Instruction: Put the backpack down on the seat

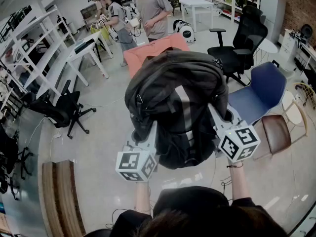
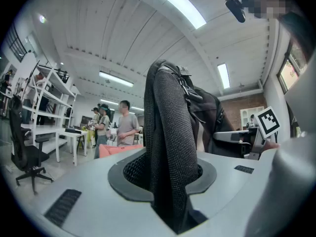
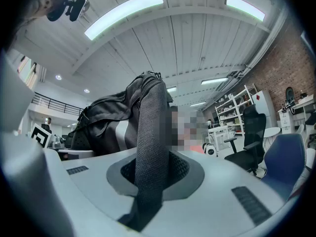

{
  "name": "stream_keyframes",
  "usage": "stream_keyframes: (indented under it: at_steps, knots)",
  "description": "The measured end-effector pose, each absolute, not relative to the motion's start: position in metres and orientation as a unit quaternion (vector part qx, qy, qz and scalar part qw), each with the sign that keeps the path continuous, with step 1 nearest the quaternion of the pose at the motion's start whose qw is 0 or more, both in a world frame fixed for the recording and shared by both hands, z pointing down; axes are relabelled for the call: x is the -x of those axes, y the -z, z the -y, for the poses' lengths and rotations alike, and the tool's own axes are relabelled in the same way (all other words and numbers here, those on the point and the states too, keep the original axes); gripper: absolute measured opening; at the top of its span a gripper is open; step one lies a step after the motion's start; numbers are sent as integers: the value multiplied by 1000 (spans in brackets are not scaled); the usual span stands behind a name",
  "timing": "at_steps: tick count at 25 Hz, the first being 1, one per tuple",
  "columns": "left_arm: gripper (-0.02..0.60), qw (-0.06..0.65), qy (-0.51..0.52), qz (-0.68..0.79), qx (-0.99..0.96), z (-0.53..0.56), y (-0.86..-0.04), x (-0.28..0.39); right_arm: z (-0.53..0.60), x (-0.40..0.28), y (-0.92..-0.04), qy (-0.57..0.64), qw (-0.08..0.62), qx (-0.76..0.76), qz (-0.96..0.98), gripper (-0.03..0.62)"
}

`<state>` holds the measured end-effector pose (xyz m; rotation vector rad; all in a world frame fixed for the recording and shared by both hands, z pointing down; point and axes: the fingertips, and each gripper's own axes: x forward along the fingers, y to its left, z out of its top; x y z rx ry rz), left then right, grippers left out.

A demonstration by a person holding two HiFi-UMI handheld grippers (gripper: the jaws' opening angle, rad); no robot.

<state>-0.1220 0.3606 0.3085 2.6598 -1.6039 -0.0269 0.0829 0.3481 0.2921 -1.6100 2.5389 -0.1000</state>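
Observation:
In the head view a black backpack (image 1: pixel 177 107) with a grey stripe hangs in the air between my two grippers, above the floor. My left gripper (image 1: pixel 150 134) is shut on its left shoulder strap (image 2: pixel 170 152), a black mesh band that runs up between the jaws to the bag (image 2: pixel 197 107). My right gripper (image 1: pixel 216 116) is shut on the other shoulder strap (image 3: pixel 150 147), with the bag's body (image 3: pixel 106 117) to the left of it. Beyond the bag stands a salmon-pink seat (image 1: pixel 153 51), partly hidden by it.
A blue chair (image 1: pixel 261 90) and a brown chair (image 1: pixel 276 132) stand to the right, a black office chair (image 1: pixel 242 43) behind them. Another black office chair (image 1: pixel 61 110) and white tables (image 1: pixel 86 51) are at the left. Two people (image 1: pixel 133 14) stand at the back.

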Motion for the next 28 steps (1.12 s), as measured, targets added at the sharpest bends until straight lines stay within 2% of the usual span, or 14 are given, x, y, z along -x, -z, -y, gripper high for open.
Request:
stream_keyframes:
  at_steps: [17, 22, 28]
  knots:
    - [130, 25, -5, 527, -849, -363, -316, 97, -345, -108, -302, 54, 67, 521, -849, 55]
    - [130, 35, -5, 535, -844, -359, -321, 110, -338, -94, -302, 55, 60, 516, -853, 55]
    - [130, 42, -11, 537, -843, -328, -330, 90, -305, -114, -313, 65, 57, 514, -854, 55]
